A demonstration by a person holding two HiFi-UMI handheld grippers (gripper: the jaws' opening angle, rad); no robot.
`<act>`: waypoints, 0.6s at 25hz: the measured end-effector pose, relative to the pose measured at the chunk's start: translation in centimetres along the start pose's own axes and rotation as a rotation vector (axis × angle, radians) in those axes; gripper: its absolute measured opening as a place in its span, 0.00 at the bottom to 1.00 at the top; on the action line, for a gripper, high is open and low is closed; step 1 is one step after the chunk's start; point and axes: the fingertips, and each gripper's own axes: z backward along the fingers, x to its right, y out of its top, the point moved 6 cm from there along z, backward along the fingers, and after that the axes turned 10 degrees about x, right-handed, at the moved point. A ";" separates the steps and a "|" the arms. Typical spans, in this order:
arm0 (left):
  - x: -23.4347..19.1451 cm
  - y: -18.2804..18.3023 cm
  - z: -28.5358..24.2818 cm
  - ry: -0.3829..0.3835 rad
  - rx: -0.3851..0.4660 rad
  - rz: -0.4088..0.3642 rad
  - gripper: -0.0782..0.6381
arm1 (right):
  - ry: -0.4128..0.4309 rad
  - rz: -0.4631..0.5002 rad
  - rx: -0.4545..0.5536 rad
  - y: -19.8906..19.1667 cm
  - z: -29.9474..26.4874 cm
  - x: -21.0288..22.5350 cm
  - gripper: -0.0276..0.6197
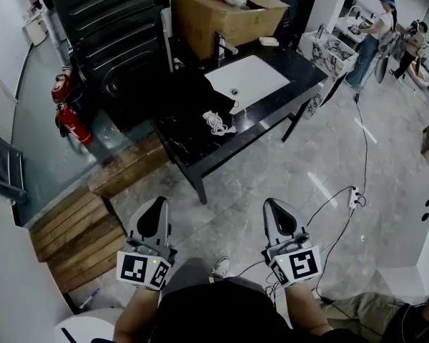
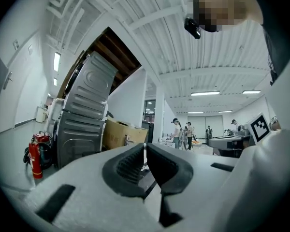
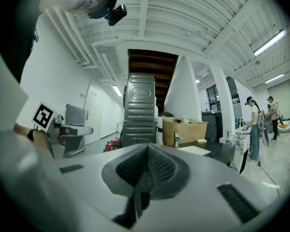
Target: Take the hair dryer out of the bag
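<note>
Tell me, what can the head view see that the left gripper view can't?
Only the head view shows the white sink, the white cord beside it and the wooden pallets on the floor. Only the left gripper view shows the ceiling lights. Both show the red fire extinguishers, the cardboard box and the left gripper, its jaws shut.

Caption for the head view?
Left gripper and right gripper, both shut and empty, held level before a black table with a white inset basin.
</note>
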 end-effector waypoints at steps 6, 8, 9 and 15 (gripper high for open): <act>1.2 -1.8 -0.8 0.012 -0.043 0.033 0.14 | -0.014 -0.020 -0.049 -1.4 2.5 1.2 0.06; 1.5 -2.2 -1.8 0.000 -0.047 0.036 0.14 | -0.023 -0.024 -0.055 -1.7 2.6 1.9 0.06; 1.5 -2.4 -2.3 -0.004 -0.048 0.037 0.14 | -0.028 -0.028 -0.058 -2.0 2.4 2.2 0.06; 0.4 -6.2 -5.6 -0.019 -0.097 0.089 0.23 | -0.024 -0.035 -0.093 -4.3 -0.5 3.6 0.06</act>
